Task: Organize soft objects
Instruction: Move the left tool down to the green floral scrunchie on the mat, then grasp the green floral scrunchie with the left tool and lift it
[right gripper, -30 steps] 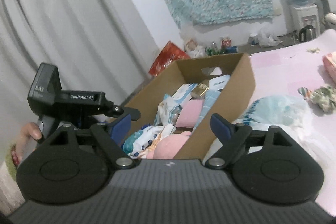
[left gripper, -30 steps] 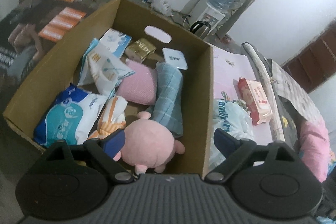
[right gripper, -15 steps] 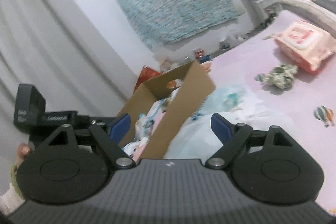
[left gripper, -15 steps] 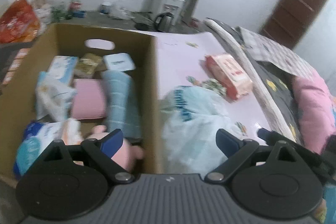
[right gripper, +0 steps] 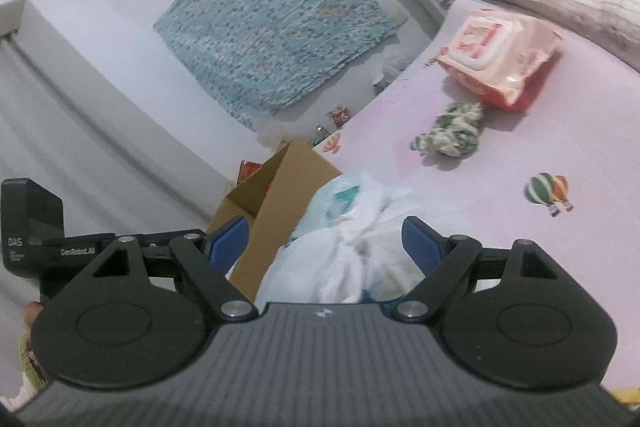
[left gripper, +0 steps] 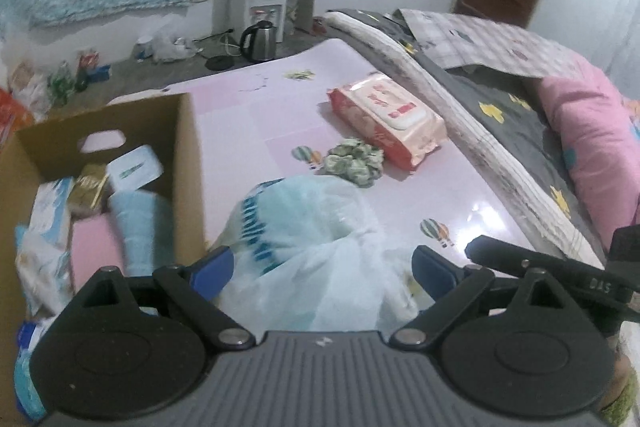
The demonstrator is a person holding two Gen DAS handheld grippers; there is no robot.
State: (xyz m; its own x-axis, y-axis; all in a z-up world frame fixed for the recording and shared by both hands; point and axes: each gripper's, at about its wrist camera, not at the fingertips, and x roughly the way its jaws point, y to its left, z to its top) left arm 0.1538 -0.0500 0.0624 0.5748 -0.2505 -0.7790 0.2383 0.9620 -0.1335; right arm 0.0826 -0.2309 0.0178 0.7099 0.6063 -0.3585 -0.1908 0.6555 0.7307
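Beside the brown cardboard box (left gripper: 188, 163), a crumpled white-and-blue plastic bag (left gripper: 316, 247) is being straddled by the spread, empty left gripper (left gripper: 322, 269) and right gripper (right gripper: 325, 241).

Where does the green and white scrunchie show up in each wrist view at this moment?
Left wrist: the green and white scrunchie lies on the pink tabletop right of centre, just in front of the pink wet-wipes pack.
Right wrist: it sits in the upper right, below and left of that pack.
Shared landmark: the white plastic bag beside the cardboard box.
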